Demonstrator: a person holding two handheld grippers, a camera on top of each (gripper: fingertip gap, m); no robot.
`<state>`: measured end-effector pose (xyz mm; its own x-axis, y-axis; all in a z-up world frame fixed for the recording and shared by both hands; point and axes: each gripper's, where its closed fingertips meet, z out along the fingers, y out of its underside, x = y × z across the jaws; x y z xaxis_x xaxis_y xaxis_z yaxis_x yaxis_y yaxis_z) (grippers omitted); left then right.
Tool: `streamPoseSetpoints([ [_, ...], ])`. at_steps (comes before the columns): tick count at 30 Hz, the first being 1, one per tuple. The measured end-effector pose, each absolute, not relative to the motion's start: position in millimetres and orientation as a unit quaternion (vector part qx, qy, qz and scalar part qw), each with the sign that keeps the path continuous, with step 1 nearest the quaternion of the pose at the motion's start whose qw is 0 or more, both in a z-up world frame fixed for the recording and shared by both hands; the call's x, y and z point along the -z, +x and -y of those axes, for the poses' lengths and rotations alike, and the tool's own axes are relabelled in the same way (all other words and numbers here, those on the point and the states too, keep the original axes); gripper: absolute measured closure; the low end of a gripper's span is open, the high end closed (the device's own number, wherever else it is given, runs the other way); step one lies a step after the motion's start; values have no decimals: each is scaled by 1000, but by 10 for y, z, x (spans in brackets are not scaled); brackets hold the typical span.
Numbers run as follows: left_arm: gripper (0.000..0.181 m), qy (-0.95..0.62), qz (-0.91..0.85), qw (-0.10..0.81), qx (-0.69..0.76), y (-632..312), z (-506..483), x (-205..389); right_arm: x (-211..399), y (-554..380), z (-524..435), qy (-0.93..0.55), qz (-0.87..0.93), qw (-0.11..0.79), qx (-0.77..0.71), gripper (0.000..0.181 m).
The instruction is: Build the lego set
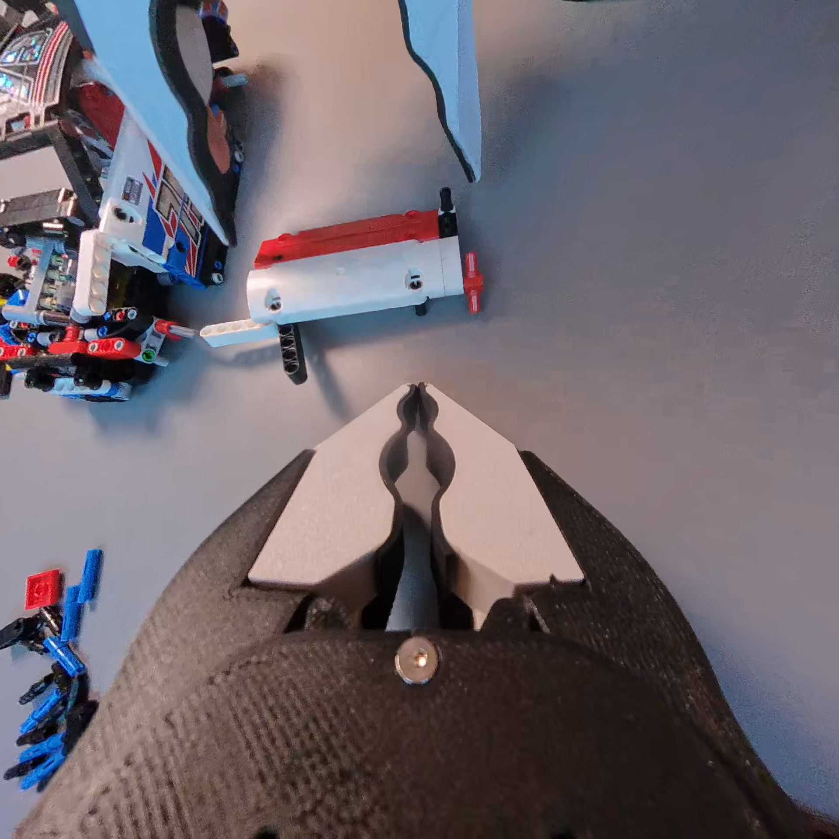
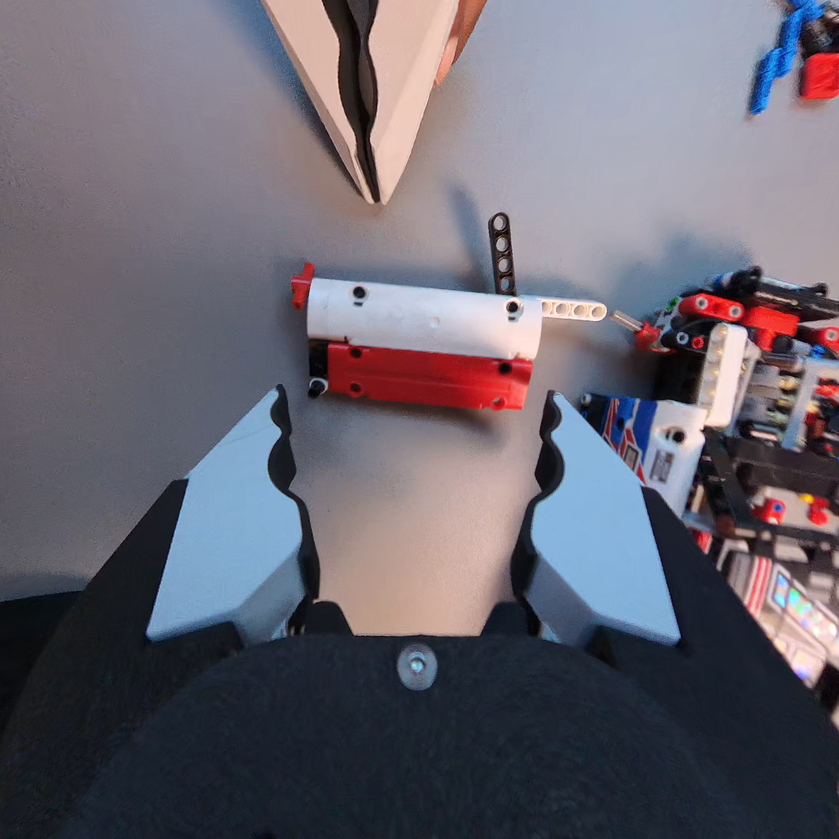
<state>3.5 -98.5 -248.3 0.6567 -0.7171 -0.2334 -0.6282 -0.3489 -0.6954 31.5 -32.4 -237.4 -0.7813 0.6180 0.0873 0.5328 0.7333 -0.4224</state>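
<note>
A white and red panel section (image 2: 420,343) lies flat on the grey table (image 2: 136,272), built up from 2 long shells with a red axle (image 2: 302,286) at its left end and a white beam (image 2: 573,310) and a black beam (image 2: 503,254) sticking out at its right end. The big truck (image 2: 735,408) stands just right of it, already dense with parts but, by my reading, not yet carrying this section. Fitting it looks like the step left, and a pile of loose pieces (image 1: 54,658) in blue, black and red suggests more work after that.

The right gripper (image 2: 414,399) is spread wide, empty, its tips just near of the section. The left gripper (image 1: 418,387) is closed on nothing, just beyond the section's far side.

The table is plain, matte and grey; nothing of the room shows beyond it.
</note>
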Motion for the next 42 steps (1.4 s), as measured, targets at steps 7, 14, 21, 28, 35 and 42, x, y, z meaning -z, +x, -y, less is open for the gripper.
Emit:
streamPoseSetpoints([
  [7, 170, -821, -368, 429, 81, -103, 995, 2405, 2556, 227, 371, -384, 902, 64, -187, 79],
  [14, 138, -807, -357, 461, 88, -45, 912, 2293, 2421, 405, 302, -683, 659, 165, -269, 79],
  [21, 145, -791, -419, 441, 66, 253, 888, 2408, 2342, 610, 684, -682, 631, 213, -302, 74],
  [28, 173, -791, -419, 444, 37, 102, 806, 2418, 2252, 934, 457, -526, 787, 267, -181, 111],
  [35, 164, -796, -384, 468, 18, -112, 767, 2276, 2358, 752, 366, -401, 851, 280, -189, 99],
  [42, 155, -803, -380, 438, 139, -166, 1122, 2291, 2426, 585, 268, -404, 851, 246, -229, 132],
])
